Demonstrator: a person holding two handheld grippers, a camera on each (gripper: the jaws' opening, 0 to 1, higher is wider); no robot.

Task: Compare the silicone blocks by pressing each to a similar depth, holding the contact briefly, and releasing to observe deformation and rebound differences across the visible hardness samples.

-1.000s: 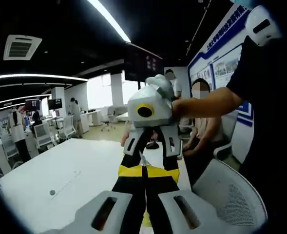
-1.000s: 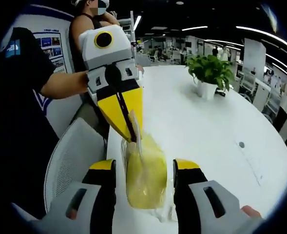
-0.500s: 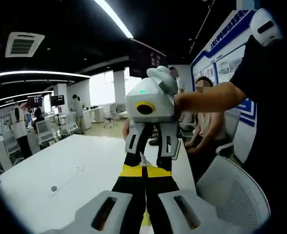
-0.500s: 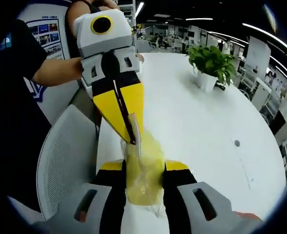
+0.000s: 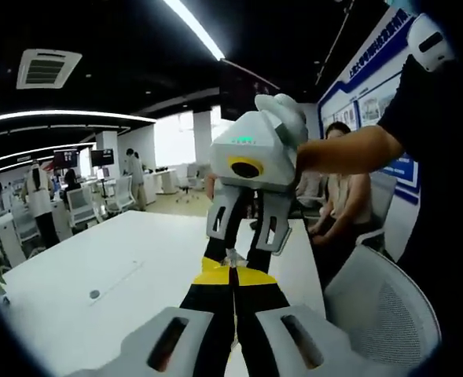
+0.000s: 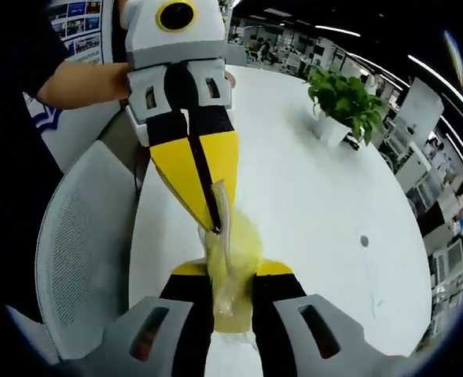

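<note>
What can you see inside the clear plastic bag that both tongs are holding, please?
A soft yellow block fills the bag, squeezed between the right tongs; the left tongs pinch the bag's top edge. The block's lower end is hidden.

White table (image 6: 310, 204), broad and rounded, also in left gripper view (image 5: 129, 267). Potted plant (image 6: 343, 106) standing on it at 1 o'clock, near far edge. Small round port (image 6: 364, 241) in the top at 3 o'clock; same port (image 5: 94, 294) at 9 o'clock.
</note>
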